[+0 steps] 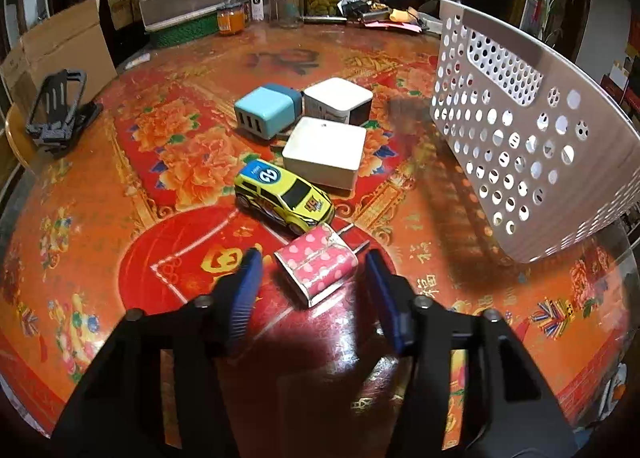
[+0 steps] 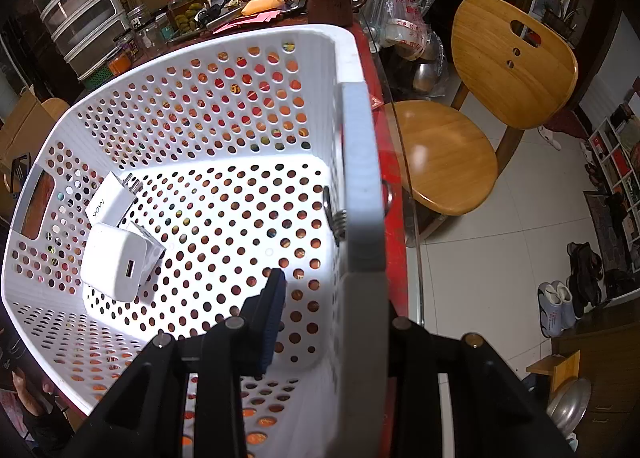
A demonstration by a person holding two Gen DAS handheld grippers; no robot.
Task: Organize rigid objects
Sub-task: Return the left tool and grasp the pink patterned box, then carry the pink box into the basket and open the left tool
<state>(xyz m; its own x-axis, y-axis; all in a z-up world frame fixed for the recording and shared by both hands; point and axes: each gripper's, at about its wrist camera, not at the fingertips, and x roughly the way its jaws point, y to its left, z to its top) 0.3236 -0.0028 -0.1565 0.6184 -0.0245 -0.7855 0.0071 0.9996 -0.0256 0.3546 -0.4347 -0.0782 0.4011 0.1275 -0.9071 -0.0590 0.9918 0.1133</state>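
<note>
Left gripper (image 1: 312, 270) jaws half-open astride the pink charger (image 1: 318, 270), untouched; squeeze next, while right gripper (image 2: 320, 298) clamps the basket (image 2: 362, 162) wall.

"46" on toy car (image 1: 283, 195) hood.

Left gripper (image 1: 314, 270) fingers (image 1: 247, 290) flanking pink dotted charger (image 1: 318, 268) without touching, yellow toy car (image 1: 284, 198) behind, white basket (image 1: 532, 146) tilted on worktop (image 1: 120, 218)
</note>
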